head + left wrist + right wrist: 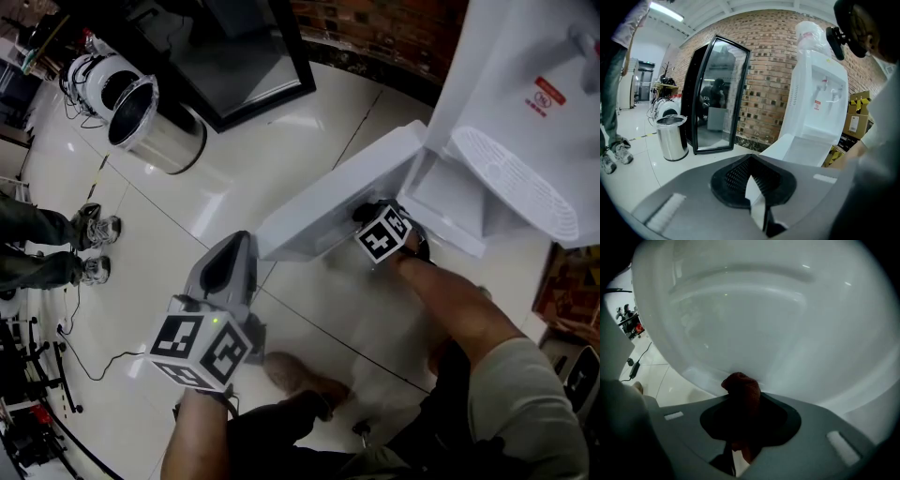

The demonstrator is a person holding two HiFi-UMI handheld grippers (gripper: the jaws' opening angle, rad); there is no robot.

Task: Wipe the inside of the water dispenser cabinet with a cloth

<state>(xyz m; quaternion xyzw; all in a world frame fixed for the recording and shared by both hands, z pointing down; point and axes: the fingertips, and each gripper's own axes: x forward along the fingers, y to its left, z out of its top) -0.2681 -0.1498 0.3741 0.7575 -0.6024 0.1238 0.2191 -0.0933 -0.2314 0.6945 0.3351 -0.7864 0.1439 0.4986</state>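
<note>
Two views split this for you: the head view puts your right gripper [371, 218] at the water dispenser [525, 112] cabinet, beside its open door [323, 206]; only the right gripper view shows the dark red cloth [742, 387] pinched in its partly parted jaws against white plastic; your left gripper [236, 244] is closed on nothing, well apart.

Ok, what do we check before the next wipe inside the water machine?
1. Cabinet door open: ok.
2. Cloth pinched in the right gripper: ok.
3. Cloth pressing on the white wall: cannot tell.
4. Left gripper shut and empty: ok.
5. Dirt left inside: cannot tell.
</note>
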